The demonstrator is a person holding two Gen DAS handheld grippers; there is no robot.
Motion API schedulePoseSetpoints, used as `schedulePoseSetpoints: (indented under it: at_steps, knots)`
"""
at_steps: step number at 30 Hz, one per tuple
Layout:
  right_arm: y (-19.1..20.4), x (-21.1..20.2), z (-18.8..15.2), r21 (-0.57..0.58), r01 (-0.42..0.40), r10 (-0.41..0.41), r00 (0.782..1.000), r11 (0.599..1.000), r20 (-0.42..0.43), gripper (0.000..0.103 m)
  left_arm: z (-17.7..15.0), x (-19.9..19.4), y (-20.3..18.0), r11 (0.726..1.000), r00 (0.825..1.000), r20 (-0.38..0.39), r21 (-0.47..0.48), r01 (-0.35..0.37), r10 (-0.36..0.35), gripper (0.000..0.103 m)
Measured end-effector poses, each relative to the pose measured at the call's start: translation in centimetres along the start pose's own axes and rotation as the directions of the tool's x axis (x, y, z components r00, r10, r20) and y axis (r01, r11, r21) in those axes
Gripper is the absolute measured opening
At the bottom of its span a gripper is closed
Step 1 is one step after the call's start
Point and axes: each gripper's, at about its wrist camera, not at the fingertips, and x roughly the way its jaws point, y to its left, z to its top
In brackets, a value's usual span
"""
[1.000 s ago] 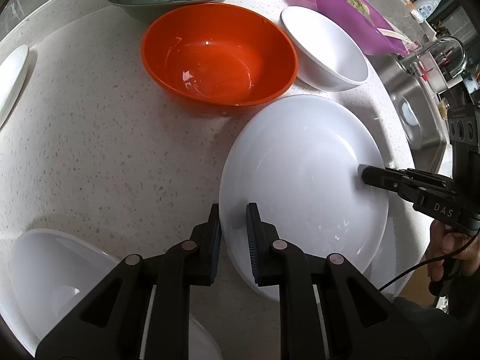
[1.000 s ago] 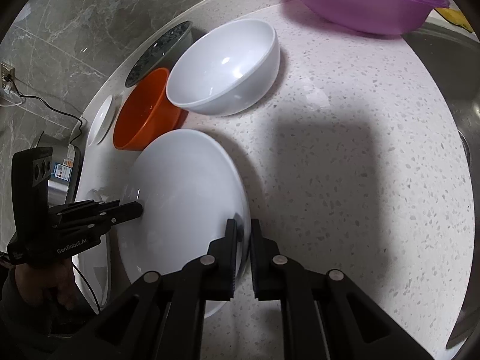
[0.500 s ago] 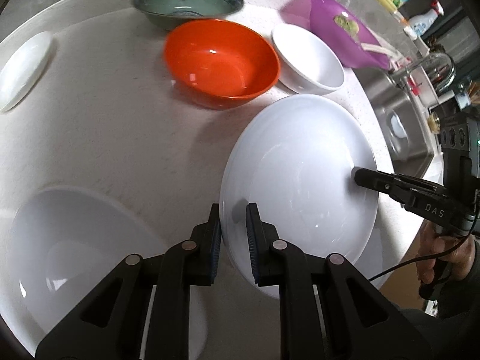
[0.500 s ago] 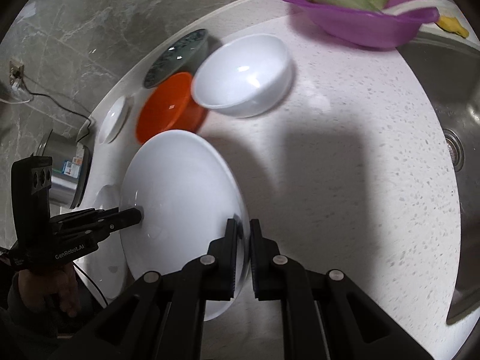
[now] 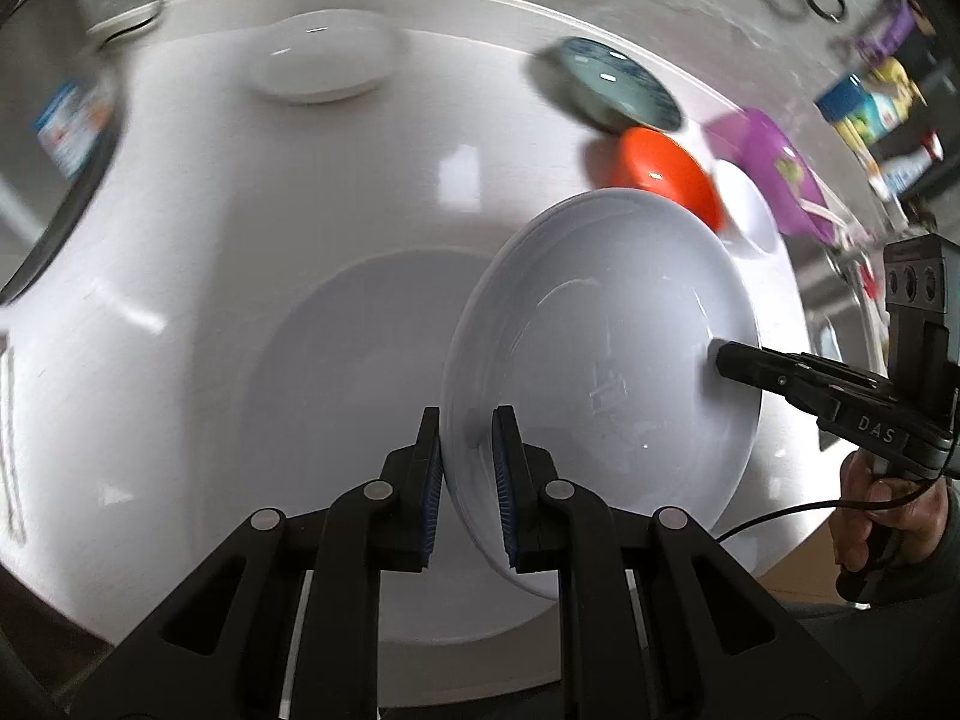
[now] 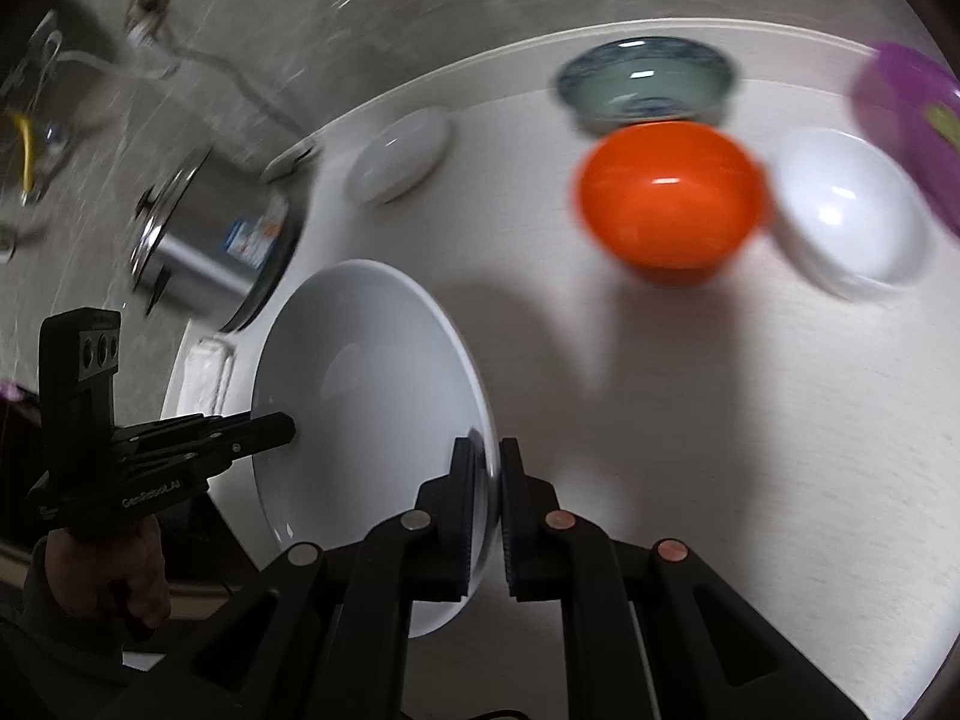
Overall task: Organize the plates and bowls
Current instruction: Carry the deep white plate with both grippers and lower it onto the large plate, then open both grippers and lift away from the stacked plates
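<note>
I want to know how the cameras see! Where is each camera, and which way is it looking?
Left wrist: sits on the left gripper, looking down at the counter; opposite, the right gripper and a hand.
Right wrist: sits on the right gripper, looking down at the counter; opposite, the left gripper and a hand.
Shared: the big white plate, clamped from both sides, and the orange bowl.

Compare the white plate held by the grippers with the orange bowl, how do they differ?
The white plate is wide and shallow; the orange bowl is smaller and deeper. The plate is lifted and tilted, clamped at opposite rims by the left gripper and right gripper; the bowl sits upright on the counter, untouched. Both are round and empty.
</note>
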Motion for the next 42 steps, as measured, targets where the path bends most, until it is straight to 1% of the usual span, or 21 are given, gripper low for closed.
schedulePoseSetpoints:
  at_steps: [3, 6, 8, 12, 14, 19, 25, 28, 31, 35, 36, 37, 38, 39, 40, 41, 42]
  knots:
    - [2.3, 2.0, 0.2, -0.033, -0.010, 0.009, 0.999, 0.999, -0.031, 0.010, -1.1, -0.6, 3.1, 0.999, 1.000, 0.001, -0.038, -0.015, 0.015, 0.014]
    - [4.1, 3.8, 0.3, -0.064, -0.006, 0.002, 0.998, 0.998, -0.059, 0.010, -2.3, -0.5, 6.1, 0.997, 1.000, -0.013, -0.065, -0.028, 0.027, 0.014]
    - [4.9, 5.1, 0.3, -0.073, 0.005, -0.010, 0.997, 0.997, -0.075, 0.010, -2.9, 0.0, 7.4, 0.997, 0.999, -0.020, -0.073, -0.028, 0.026, 0.014]
    - [5.2, 6.8, 0.1, -0.067, 0.029, -0.035, 0.995, 0.997, -0.098, 0.010, -3.7, 0.7, 8.8, 0.997, 0.999, -0.032, -0.062, -0.034, 0.032, 0.014]
    - [5.3, 7.4, 0.0, -0.074, 0.053, -0.060, 0.993, 0.996, -0.100, 0.010, -3.7, 1.2, 8.9, 0.998, 0.999, -0.038, -0.050, -0.034, 0.032, 0.014]
    - [4.6, 8.1, -0.5, -0.051, 0.084, -0.089, 0.990, 0.995, -0.111, 0.010, -3.6, 2.7, 8.8, 1.000, 0.997, -0.066, -0.012, -0.029, 0.028, 0.014]
    - [3.9, 8.6, -0.7, -0.033, 0.104, -0.107, 0.988, 0.994, -0.113, 0.010, -2.5, 4.1, 8.2, 1.000, 0.997, -0.075, 0.016, -0.022, 0.024, 0.014]
    - [3.8, 9.0, -0.8, -0.049, 0.120, -0.125, 0.984, 0.992, -0.124, 0.012, -2.4, 4.2, 7.9, 0.999, 0.997, -0.077, 0.027, -0.023, 0.025, 0.014]
    - [4.3, 9.0, -1.0, -0.085, 0.136, -0.145, 0.983, 0.987, -0.113, 0.013, -2.4, 4.1, 7.8, 1.000, 0.998, -0.063, 0.017, -0.025, 0.026, 0.015]
    - [5.0, 8.9, -1.3, -0.136, 0.167, -0.181, 0.979, 0.976, -0.094, 0.016, -2.5, 4.1, 7.9, 1.000, 0.999, -0.047, 0.015, -0.014, 0.015, 0.017]
    - [5.3, 8.9, -1.4, -0.153, 0.180, -0.195, 0.977, 0.972, -0.088, 0.017, -2.7, 4.0, 8.0, 1.000, 0.999, -0.043, 0.016, -0.007, 0.008, 0.021]
    - [5.5, 8.8, -1.4, -0.164, 0.196, -0.212, 0.974, 0.967, -0.083, 0.021, -2.8, 3.8, 8.1, 1.000, 0.999, -0.037, 0.013, 0.010, -0.009, 0.025]
    - [5.8, 8.8, -1.6, -0.180, 0.202, -0.219, 0.973, 0.963, -0.076, 0.028, -2.9, 3.6, 8.2, 1.000, 0.999, -0.027, 0.011, 0.024, -0.023, 0.037]
    - [6.2, 8.8, -1.7, -0.198, 0.205, -0.221, 0.973, 0.959, -0.067, 0.033, -3.0, 3.3, 8.2, 0.999, 0.999, -0.011, 0.012, 0.041, -0.041, 0.055]
    - [6.4, 8.8, -1.8, -0.213, 0.207, -0.224, 0.973, 0.955, -0.056, 0.044, -3.0, 2.9, 8.2, 0.998, 0.998, 0.015, 0.019, 0.055, -0.056, 0.063]
    - [6.7, 8.7, -2.0, -0.231, 0.215, -0.231, 0.972, 0.949, -0.043, 0.051, -3.1, 2.4, 8.2, 0.998, 0.998, 0.036, 0.033, 0.057, -0.058, 0.076]
    - [7.0, 8.7, -2.1, -0.245, 0.228, -0.243, 0.970, 0.942, -0.032, 0.054, -3.1, 2.1, 8.1, 0.997, 0.997, 0.055, 0.049, 0.052, -0.055, 0.084]
